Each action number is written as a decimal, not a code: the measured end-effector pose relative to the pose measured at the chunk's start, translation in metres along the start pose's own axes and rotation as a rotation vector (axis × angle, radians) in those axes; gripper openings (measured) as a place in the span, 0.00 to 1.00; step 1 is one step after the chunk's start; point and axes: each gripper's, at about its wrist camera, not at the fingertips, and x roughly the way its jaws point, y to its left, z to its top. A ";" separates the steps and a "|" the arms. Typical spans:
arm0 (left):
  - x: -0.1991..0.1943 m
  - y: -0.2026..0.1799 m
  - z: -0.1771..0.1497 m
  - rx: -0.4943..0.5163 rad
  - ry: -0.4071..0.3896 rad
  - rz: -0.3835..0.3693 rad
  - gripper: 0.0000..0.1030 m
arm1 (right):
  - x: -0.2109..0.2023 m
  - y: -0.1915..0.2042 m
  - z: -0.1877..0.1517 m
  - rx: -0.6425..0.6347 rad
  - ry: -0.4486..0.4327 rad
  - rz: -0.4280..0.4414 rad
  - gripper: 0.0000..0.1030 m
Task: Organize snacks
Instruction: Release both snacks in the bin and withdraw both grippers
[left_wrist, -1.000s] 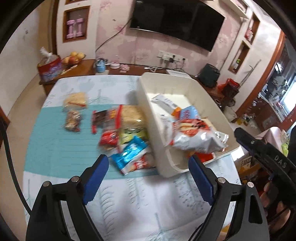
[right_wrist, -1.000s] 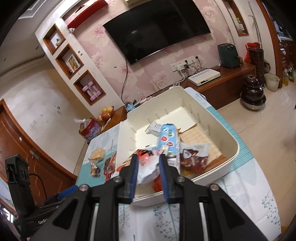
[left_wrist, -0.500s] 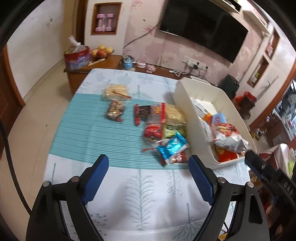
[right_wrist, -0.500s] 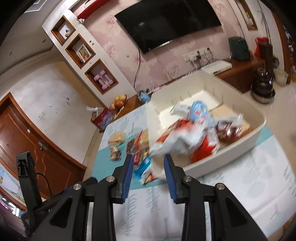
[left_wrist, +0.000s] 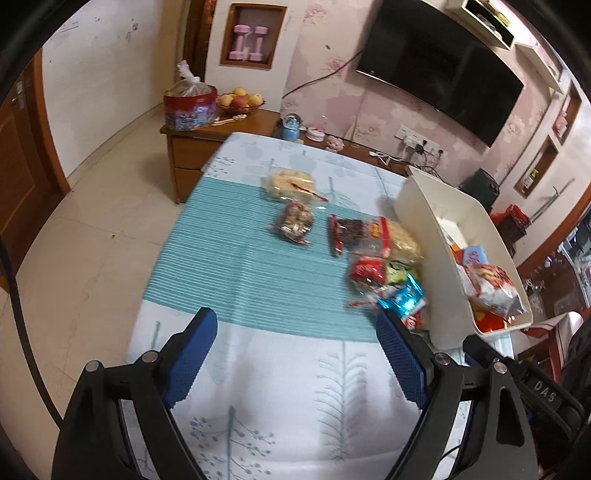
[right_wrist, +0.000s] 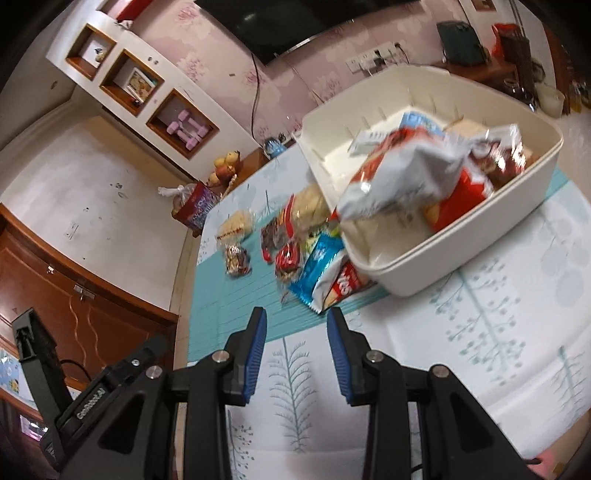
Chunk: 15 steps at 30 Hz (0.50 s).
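The surface (left_wrist: 288, 373) is covered by a patterned cloth. A cream bin (right_wrist: 480, 236) holding packets is set on it, with loose snacks (left_wrist: 373, 258) just beside. Both grippers' fingers, left (left_wrist: 297, 354) and right (right_wrist: 295, 345), are held apart and empty.

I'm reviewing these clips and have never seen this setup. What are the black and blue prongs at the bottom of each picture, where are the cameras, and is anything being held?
No robot here: a person carries a hand-held two-finger gripper in each hand, with a fisheye camera on each looking forward along the fingers. One picture looks past the left gripper, the other past the right gripper; the blue parts are their pads. Both are open and hold nothing. Ahead is a table with a teal-and-white cloth. Snack packets lie loose on it beside a cream bin, which already holds several, including a large white-and-red bag sticking out over its rim.
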 end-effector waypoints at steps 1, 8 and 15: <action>0.001 0.003 0.001 0.000 -0.002 0.003 0.85 | 0.003 0.001 -0.001 0.005 0.005 -0.004 0.33; 0.020 0.011 0.029 0.022 -0.005 0.031 0.85 | 0.030 0.006 -0.008 0.072 -0.016 -0.074 0.36; 0.055 -0.001 0.055 0.085 -0.020 0.041 0.85 | 0.058 0.017 -0.016 0.055 -0.062 -0.126 0.43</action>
